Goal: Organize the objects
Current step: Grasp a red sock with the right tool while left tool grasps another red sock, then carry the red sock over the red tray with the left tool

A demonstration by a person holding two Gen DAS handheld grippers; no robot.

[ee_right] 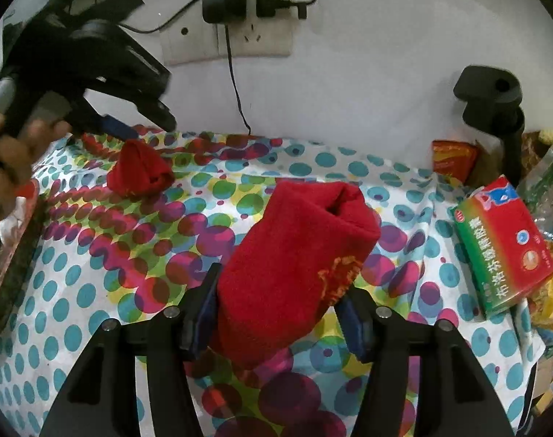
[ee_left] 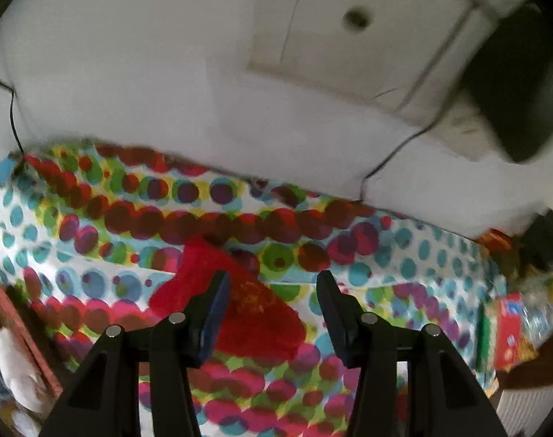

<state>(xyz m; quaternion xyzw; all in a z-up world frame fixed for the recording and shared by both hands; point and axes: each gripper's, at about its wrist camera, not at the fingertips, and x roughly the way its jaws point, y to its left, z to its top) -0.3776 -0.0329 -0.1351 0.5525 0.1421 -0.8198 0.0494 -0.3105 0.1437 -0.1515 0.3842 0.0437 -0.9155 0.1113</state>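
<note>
Two red socks lie on a cloth printed with coloured dots (ee_right: 94,291). The larger red sock (ee_right: 294,255), with gold stitching, fills the gap of my right gripper (ee_right: 280,300); both blue pads press its sides. The smaller bunched red sock (ee_right: 138,171) rests at the far left of the cloth. A hand holds my left gripper (ee_right: 141,125) just above that sock, with its jaws apart. In the left wrist view this sock (ee_left: 247,309) lies on the cloth below my left gripper (ee_left: 273,284), and nothing sits between the pads.
A red and green medicine box (ee_right: 502,244) and snack packets (ee_right: 451,160) crowd the cloth's right edge. A black clamp mount (ee_right: 495,102) stands there. A wall socket (ee_right: 240,36) with plugs and a hanging cable is behind. A pink-rimmed basket (ee_left: 25,331) sits at the left.
</note>
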